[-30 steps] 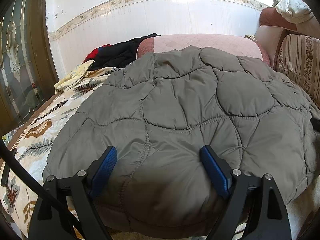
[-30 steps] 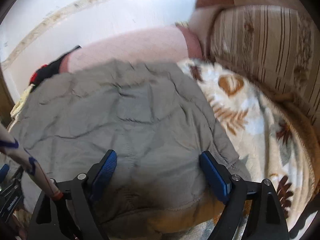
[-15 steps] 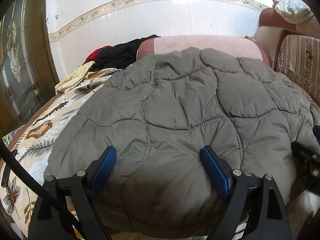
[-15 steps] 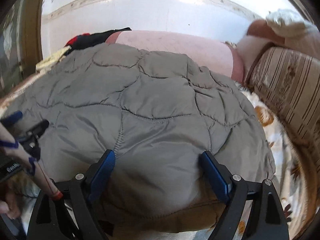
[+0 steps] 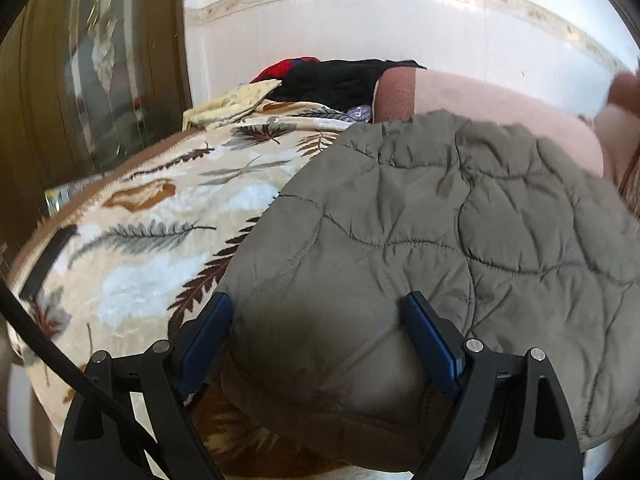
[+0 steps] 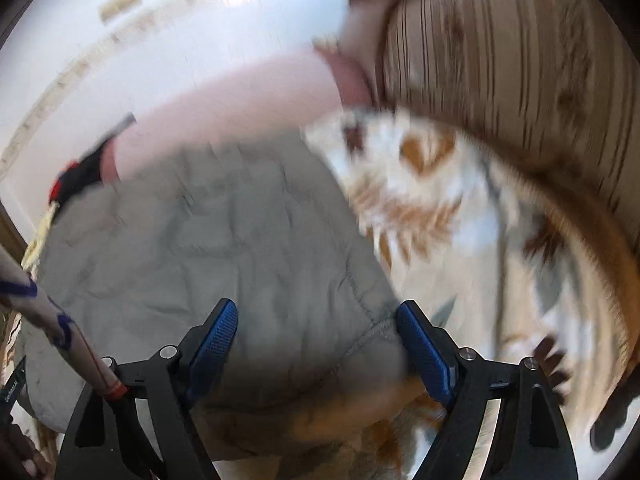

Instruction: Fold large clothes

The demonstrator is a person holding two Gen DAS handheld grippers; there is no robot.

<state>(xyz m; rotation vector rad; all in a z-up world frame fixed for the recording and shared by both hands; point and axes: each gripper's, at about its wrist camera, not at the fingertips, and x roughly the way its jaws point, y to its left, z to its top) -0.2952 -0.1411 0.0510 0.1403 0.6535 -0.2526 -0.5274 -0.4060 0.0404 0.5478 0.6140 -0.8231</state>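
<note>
A large olive-grey quilted jacket (image 5: 460, 232) lies spread on a leaf-patterned blanket (image 5: 160, 216) over a sofa. My left gripper (image 5: 318, 334) is open, its blue pads on either side of the jacket's near left edge. The jacket also shows in the blurred right wrist view (image 6: 208, 248). My right gripper (image 6: 316, 338) is open over the jacket's near right corner, with the hem seam by its right pad (image 6: 424, 344). Neither gripper holds cloth.
A pink bolster cushion (image 5: 500, 116) lies behind the jacket. Black and red clothes (image 5: 336, 80) and a yellow cloth (image 5: 236, 104) are piled at the back left. A striped sofa back (image 6: 520, 60) stands at the right. A wooden glass door (image 5: 92, 80) is at the left.
Both grippers have swung outward: the left view turned left to the jacket's left edge, the right view turned right to its right edge. Both stay open.
</note>
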